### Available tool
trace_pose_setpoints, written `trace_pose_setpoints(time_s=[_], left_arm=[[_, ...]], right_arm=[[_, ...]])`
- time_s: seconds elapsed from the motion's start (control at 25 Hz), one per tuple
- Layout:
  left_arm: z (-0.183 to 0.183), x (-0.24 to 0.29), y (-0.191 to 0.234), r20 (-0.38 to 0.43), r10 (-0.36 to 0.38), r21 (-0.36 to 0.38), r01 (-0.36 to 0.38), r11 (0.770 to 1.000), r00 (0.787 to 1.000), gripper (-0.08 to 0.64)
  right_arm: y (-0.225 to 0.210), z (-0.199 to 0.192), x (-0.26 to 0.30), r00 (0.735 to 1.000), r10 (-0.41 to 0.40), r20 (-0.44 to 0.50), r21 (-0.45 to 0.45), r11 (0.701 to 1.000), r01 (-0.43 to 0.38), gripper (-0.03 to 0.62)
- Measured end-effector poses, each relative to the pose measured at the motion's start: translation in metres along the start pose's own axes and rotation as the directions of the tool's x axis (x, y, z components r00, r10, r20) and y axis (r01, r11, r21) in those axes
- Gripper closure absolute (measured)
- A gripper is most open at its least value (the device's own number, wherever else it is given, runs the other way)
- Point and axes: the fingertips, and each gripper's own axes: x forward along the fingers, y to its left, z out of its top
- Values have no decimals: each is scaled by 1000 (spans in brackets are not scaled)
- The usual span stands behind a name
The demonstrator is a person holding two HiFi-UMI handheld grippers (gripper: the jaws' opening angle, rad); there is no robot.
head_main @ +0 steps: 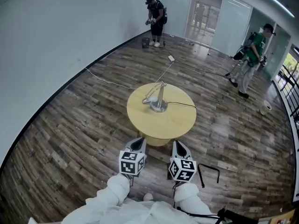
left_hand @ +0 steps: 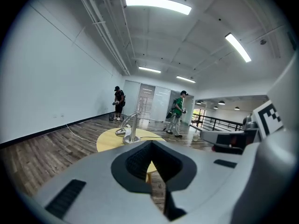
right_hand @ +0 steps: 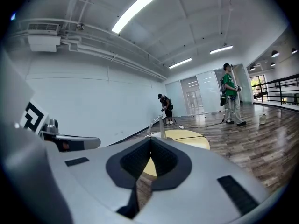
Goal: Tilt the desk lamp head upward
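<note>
A round pale-yellow wooden surface point(head_main: 175, 122) stands on a dark wood-plank floor point(head_main: 79, 120), and a silver metal desk lamp point(head_main: 159, 98) sits on it, a little beyond the middle. The lamp has a round base and an upright post. From the top of the post a thin arm slopes down to the left, and the small lamp head point(head_main: 152, 98) hangs low there, close to the tabletop and pointing downward. A thin black cord point(head_main: 183, 104) runs from the base across the top toward the right edge. The left gripper point(head_main: 138, 143) and the right gripper point(head_main: 179, 147) are held side by side at the near rim of the surface, each carrying its marker cube, with white sleeves point(head_main: 115, 190) behind them. Both are well apart from the lamp and touch nothing. The left gripper view shows its jaws pressed together with nothing between them, and the right gripper view shows the same, with the lamp standing farther ahead on the yellow top in both views. A bent black metal rod point(head_main: 209, 170) lies on the floor just right of the right gripper. Along the white wall point(head_main: 60, 36), a person in black point(head_main: 156, 15) stands in the far corner and a person in a green top point(head_main: 252, 55) stands at the right.
</note>
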Motion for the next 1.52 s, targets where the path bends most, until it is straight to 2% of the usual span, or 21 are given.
trace_pose_setpoints(time_s=[0.56,0.96,1.52], left_arm=[[16,65,14,-3,38,2,-38,999,999,558],[21,115,38,-15,48,-32,-48,998,999,558],[67,209,89,-11,19,-21,-19,1000,1000,558]], right_arm=[[-33,14,63,999,44,-6,1,999,-44,580],[-62,3,105,998,20,-60,3,1000,-20,579],[-85,40,213,999,-3,-50,-2,1000,3,580]])
